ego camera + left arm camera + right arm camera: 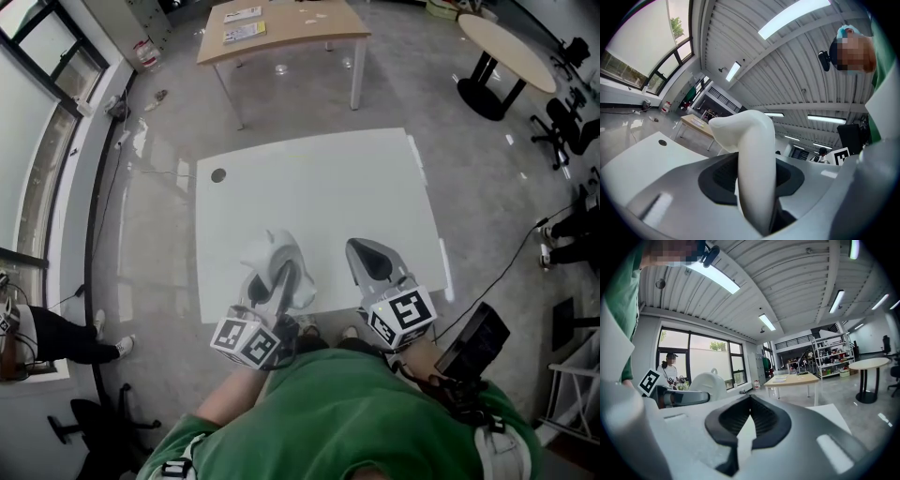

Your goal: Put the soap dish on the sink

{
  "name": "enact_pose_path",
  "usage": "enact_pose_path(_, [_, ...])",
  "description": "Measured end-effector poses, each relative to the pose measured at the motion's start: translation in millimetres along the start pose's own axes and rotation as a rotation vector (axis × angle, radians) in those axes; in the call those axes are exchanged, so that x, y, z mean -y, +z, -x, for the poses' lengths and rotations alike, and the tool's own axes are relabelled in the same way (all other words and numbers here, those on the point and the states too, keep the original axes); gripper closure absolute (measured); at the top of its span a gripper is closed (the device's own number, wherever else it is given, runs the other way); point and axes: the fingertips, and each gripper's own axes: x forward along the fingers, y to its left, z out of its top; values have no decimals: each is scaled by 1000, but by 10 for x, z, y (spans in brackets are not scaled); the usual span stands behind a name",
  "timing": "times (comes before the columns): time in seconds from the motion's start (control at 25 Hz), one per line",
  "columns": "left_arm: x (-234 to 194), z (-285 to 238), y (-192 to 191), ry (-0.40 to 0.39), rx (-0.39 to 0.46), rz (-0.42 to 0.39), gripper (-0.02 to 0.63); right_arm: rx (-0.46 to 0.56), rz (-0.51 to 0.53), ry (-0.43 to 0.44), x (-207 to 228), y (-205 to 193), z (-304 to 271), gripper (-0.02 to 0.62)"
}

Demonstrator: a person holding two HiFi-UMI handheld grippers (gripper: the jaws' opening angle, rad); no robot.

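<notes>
A white soap dish (274, 255) stands on edge between the jaws of my left gripper (284, 277), which is shut on it just above the near edge of the white table (319, 187). In the left gripper view the soap dish (751, 140) rises curved out of the dark pads (723, 176) and hides most of the gap. My right gripper (368, 253) hovers beside it to the right, its jaws together with nothing between them. The right gripper view shows the soap dish (708, 383) off to the left. No sink is in any view.
The white table has a small dark hole (218, 175) at its far left corner. Beyond it stand a wooden table (281, 33) and a round table (506, 47). Cables lie on the floor at the right. A person (670, 365) stands by the window.
</notes>
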Motion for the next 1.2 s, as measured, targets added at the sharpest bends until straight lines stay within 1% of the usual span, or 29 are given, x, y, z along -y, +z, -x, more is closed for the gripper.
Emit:
enact_pose_path(0.32, [-691, -329, 110, -60, -61, 23, 451, -37, 16, -101, 7, -9, -579, 594])
enact_pose_path(0.48, [-753, -545, 56, -82, -96, 38, 451, -52, 5, -144, 187, -21, -653, 594])
enact_pose_path(0.56, [-770, -654, 17, -85, -112, 42, 451, -56, 3, -152, 282, -26, -695, 594])
enact_pose_path(0.72, [-861, -873, -116, -56, -150, 61, 451, -65, -8, -143, 461, -65, -818, 594])
enact_pose_path(0.88, [-947, -1081, -319, -14, -207, 89, 451, -95, -28, -119, 648, -149, -917, 594])
enact_pose_path(1.04, [-1065, -1291, -610, 24, -286, 126, 451, -140, -55, -96, 793, -292, -1021, 594])
enact_pose_path(1.2, [-1253, -1480, -954, 41, -363, 177, 451, -195, -94, -86, 911, -546, -1132, 594])
